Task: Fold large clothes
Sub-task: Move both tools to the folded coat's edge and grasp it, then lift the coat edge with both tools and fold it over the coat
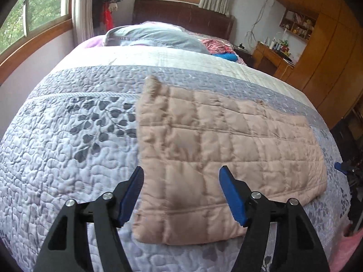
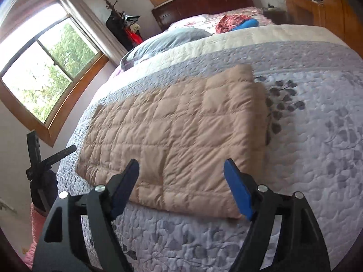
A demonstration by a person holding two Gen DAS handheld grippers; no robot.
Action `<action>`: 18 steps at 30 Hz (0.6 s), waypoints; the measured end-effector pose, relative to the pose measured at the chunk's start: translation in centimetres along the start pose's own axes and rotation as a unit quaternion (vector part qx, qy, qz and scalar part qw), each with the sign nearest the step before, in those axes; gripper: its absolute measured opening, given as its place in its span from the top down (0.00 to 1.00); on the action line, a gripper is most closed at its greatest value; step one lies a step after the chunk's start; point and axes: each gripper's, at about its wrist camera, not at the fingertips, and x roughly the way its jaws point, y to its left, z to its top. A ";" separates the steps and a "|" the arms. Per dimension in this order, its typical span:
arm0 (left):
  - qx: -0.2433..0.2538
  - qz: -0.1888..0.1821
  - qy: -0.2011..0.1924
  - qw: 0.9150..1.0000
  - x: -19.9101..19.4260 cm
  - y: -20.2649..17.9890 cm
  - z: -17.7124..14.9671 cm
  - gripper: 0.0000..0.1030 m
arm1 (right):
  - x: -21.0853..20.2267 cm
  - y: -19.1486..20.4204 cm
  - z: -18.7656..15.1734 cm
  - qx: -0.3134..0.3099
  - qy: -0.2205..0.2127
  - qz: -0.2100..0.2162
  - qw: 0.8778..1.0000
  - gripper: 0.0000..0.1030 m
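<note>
The quilted beige garment lay folded flat on the grey leaf-patterned bedspread, its long axis running left to right across the frame. We found the left gripper and right gripper spread wide, holding nothing. Windows stood at upper left.

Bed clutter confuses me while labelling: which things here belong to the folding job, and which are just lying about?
Job:
- folded beige quilted garment
- left hand-held gripper, open
- right hand-held gripper, open

Lying about:
- grey pillow
- red patterned cloth
- blue item
</note>
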 end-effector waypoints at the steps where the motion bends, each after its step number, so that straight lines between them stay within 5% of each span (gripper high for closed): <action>1: -0.012 -0.001 0.011 1.000 0.6 1.5 0.6 0.33 | -0.2 -1.3 0.7 0.013 0.000 0.002 1.000 0.20; 5: -0.054 -0.006 0.040 0.998 3.9 6.0 2.1 0.33 | 1.7 -6.8 2.5 0.079 0.032 0.034 0.996 0.20; 8: -0.074 -0.067 0.056 0.993 6.4 7.6 2.0 0.33 | 4.3 -9.0 2.7 0.105 0.056 0.046 0.992 0.20; 18: -0.082 -0.152 0.068 0.983 10.6 9.0 2.4 0.31 | 9.8 -10.8 3.0 0.117 0.075 0.082 0.987 0.18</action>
